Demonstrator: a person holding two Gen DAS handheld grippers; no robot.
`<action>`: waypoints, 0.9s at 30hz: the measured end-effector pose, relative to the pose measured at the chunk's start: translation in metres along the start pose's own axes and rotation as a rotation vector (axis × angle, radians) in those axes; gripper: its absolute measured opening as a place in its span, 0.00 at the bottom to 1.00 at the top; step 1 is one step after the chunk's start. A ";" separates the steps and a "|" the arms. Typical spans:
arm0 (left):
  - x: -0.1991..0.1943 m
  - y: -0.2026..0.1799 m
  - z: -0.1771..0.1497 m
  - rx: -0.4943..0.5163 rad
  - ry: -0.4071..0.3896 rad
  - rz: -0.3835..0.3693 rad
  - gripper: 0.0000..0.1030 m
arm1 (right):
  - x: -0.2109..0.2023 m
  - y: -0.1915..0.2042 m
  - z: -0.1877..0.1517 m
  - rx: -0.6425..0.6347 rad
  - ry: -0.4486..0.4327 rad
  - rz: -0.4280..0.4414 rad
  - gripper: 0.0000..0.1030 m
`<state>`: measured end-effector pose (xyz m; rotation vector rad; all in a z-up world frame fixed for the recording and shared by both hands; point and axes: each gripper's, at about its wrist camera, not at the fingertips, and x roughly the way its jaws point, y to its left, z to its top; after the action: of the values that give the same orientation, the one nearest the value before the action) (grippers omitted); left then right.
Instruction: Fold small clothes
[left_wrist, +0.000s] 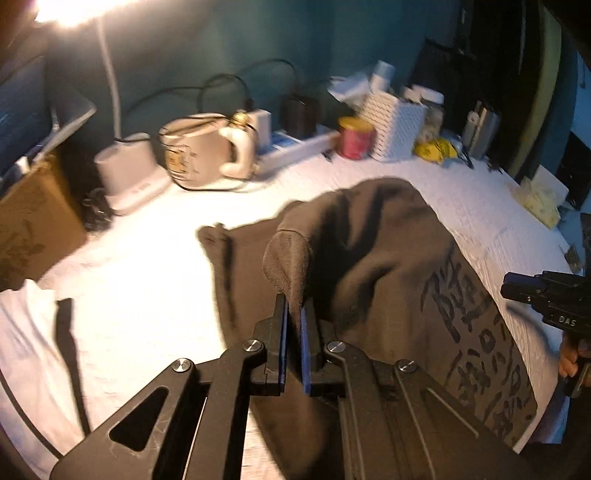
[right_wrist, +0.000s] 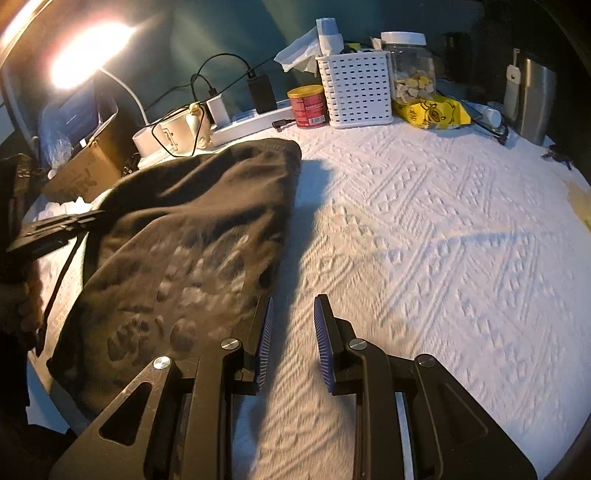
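Left gripper (left_wrist: 294, 314) clamped a fold of the brown T-shirt (left_wrist: 369, 258); right gripper (right_wrist: 293, 317) stood released over the bedspread (right_wrist: 443, 221). Carrying the fold across evenly, without dragging, would suit.

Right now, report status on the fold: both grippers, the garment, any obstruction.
Left gripper shut on brown garment, fold lifted. Right gripper open, empty, over white cloth beside garment. Nothing in the way; clutter along back edge only.

Bare bedspread (right_wrist: 424, 229); back-edge clutter (right_wrist: 354, 88)
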<state>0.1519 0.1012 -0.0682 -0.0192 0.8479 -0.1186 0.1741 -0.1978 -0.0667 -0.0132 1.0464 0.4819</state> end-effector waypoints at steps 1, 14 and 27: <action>-0.002 0.005 0.001 -0.006 -0.007 0.009 0.05 | 0.004 0.000 0.005 -0.007 0.001 0.000 0.24; 0.024 0.040 0.009 -0.048 0.028 -0.038 0.05 | 0.059 -0.001 0.090 0.029 -0.019 0.088 0.51; 0.033 0.051 0.002 -0.075 0.047 -0.117 0.05 | 0.119 -0.013 0.125 0.228 0.033 0.273 0.45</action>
<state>0.1799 0.1481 -0.0946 -0.1369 0.8982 -0.1977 0.3304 -0.1352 -0.1046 0.3287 1.1361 0.6080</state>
